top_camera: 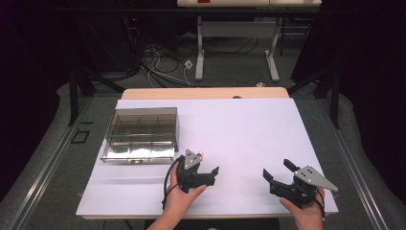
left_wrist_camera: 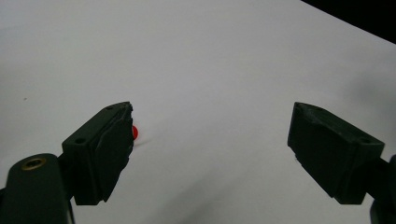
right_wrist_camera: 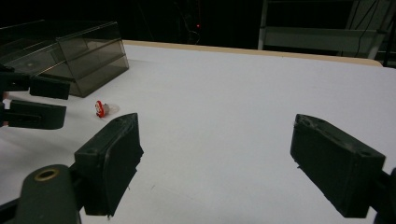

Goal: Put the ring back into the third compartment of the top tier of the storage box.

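A small red-and-clear piece (top_camera: 203,154) lies on the white table sheet (top_camera: 249,129), just right of the smoky clear compartment box (top_camera: 141,134). My left gripper (top_camera: 213,173) is held a little nearer than that piece, its jaws apart with nothing between them. In the left gripper view the red piece (left_wrist_camera: 135,133) peeks out behind the left jaw, outside the open left gripper (left_wrist_camera: 212,112). The right gripper (top_camera: 276,167) rests open and empty near the front right. From the right gripper view (right_wrist_camera: 215,120), the piece (right_wrist_camera: 100,108) lies beside the left gripper (right_wrist_camera: 65,101) and the box (right_wrist_camera: 79,51).
The box has several compartments and stands at the sheet's left. The sheet's front edge (top_camera: 206,215) runs just under both hands. Beyond the table's wooden far edge (top_camera: 206,92) are floor cables and another table's legs.
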